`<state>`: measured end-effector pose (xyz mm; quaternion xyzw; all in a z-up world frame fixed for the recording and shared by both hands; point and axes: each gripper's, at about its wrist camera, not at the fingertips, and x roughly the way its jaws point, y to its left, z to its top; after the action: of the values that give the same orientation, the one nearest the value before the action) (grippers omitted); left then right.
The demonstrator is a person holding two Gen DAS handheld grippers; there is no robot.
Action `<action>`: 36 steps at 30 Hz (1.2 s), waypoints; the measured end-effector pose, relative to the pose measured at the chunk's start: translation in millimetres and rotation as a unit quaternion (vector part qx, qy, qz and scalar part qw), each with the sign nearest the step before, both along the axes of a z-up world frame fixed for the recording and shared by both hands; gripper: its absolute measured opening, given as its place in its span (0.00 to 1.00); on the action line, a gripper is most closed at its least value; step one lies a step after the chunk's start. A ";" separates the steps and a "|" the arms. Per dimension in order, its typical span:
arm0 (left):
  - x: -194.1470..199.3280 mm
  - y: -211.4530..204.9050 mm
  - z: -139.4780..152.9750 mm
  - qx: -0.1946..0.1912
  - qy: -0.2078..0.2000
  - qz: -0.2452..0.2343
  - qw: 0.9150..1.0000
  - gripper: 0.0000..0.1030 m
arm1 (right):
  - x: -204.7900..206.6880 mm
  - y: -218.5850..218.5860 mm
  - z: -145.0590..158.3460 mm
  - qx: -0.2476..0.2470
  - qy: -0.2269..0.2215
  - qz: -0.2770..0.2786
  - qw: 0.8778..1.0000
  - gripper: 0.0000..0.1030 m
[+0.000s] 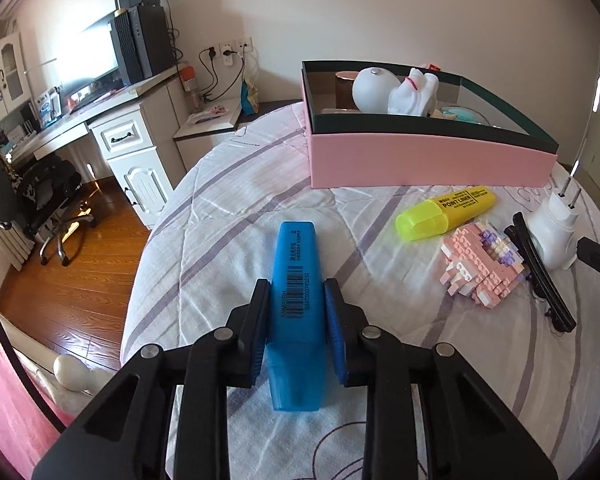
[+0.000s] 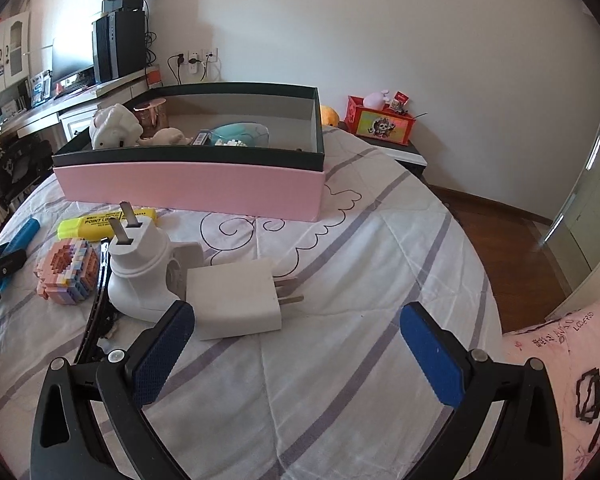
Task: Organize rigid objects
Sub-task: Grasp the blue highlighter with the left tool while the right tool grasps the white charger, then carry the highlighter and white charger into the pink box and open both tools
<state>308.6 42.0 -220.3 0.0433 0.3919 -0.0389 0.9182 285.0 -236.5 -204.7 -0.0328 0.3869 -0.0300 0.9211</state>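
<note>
Bedding (image 1: pixel 236 208), a quilt with grey stripes, carries everything here, and being soft it will give under any downward push. Near its far side sits the pink box (image 1: pixel 420 160), open-topped and already holding several pieces, so it looks like the place for the rest. In front of it lie a round plug (image 2: pixel 140 276) standing prongs-up, a flat charger (image 2: pixel 236 300) touching it, a brick model (image 2: pixel 66 276), a yellow marker (image 1: pixel 446 214), a black clip (image 1: pixel 540 272) and a blue marker (image 1: pixel 296 304). The left gripper (image 1: pixel 296 312) is clamped across the blue marker's middle, pads on its two flat sides; whether it is lifted off the quilt I cannot tell. It should be light, stiff and smooth plastic, so a mid-body hold suits it, though it could slide lengthwise. The right gripper (image 2: pixel 300 348) hovers with jaws spread wide and nothing between them, its left pad just beside the charger. That block is rigid and likely easy to pinch across its flat faces. The brick model looks fragile.
</note>
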 end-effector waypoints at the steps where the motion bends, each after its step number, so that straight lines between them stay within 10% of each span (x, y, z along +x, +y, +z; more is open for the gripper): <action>1: -1.2 -0.3 0.1 -0.001 0.000 0.000 1.000 0.26 | 2.2 -0.6 -0.6 0.006 0.004 0.003 1.000 1.00; 11: -3.5 -1.0 -1.7 -0.003 0.004 0.002 1.000 0.26 | 28.8 14.1 -11.8 0.008 0.042 0.045 0.998 1.00; 16: -1.6 0.0 -1.4 -0.004 0.001 0.002 1.000 0.26 | 36.5 7.9 -16.0 0.043 0.051 0.057 0.996 0.65; 36: -57.1 -42.6 56.3 -0.041 -0.074 -0.041 0.996 0.26 | -28.0 17.5 37.5 0.075 -0.071 0.075 0.992 0.65</action>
<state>251.4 -0.6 -164.0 0.0246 0.3193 -0.0895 0.9431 257.0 -219.0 -167.2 0.0100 0.3183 0.0656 0.9457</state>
